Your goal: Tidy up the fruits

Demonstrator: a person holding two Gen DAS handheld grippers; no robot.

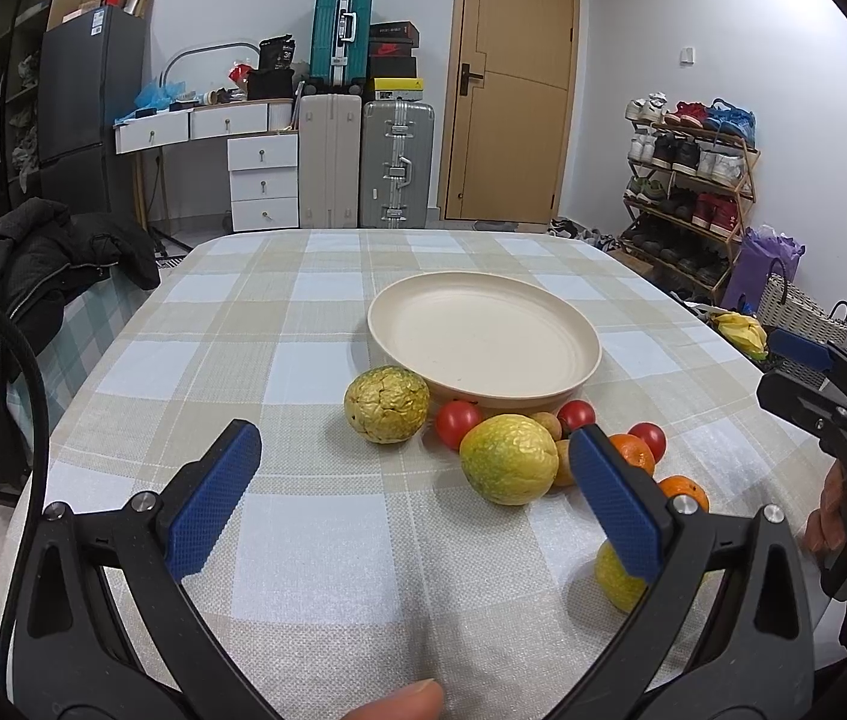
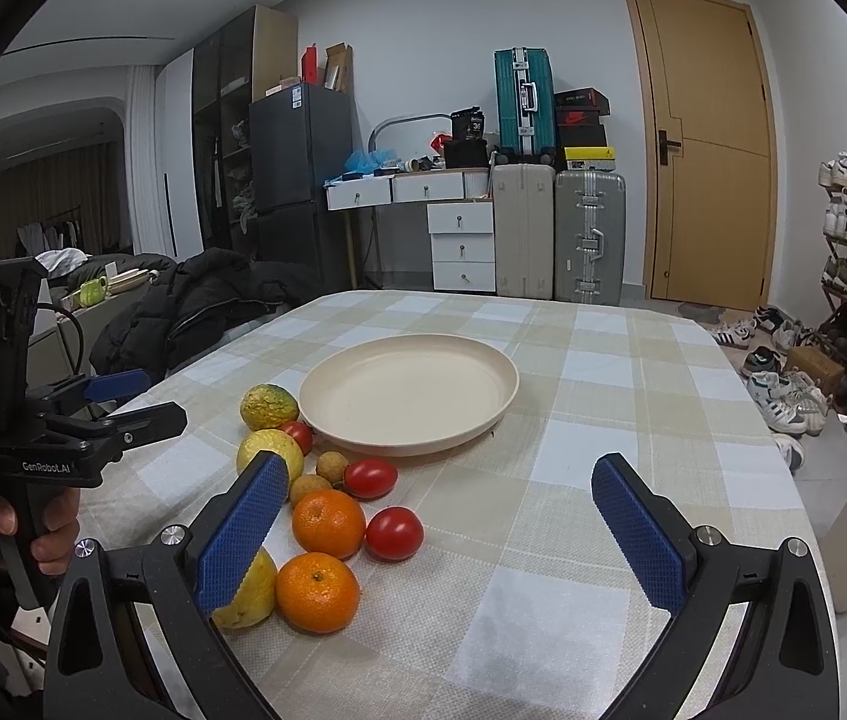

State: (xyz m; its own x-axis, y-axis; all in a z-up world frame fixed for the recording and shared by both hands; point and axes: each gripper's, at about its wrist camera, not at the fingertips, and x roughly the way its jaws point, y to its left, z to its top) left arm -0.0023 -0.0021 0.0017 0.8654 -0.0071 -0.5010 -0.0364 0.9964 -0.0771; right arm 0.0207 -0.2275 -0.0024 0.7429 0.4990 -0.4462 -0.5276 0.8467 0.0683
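An empty cream plate (image 1: 483, 336) (image 2: 408, 393) sits mid-table. In front of it lie two wrinkled yellow-green fruits (image 1: 386, 403) (image 1: 508, 468), a third yellow one (image 1: 618, 579), red tomatoes (image 1: 458, 422) (image 2: 394, 533), small brown longans (image 2: 330, 466) and two oranges (image 2: 328, 523) (image 2: 317, 592). My left gripper (image 1: 414, 480) is open and empty, above the cloth just short of the fruit. My right gripper (image 2: 444, 516) is open and empty, to the right of the fruit pile. The left gripper also shows in the right wrist view (image 2: 123, 399), the right gripper in the left wrist view (image 1: 795, 372).
The table has a checked cloth (image 1: 303, 312). A chair with a black jacket (image 1: 33, 276) stands at the left edge. A shoe rack (image 1: 693, 192) and a basket (image 1: 795, 312) stand to the right. Suitcases (image 1: 363, 162) and drawers stand by the far wall.
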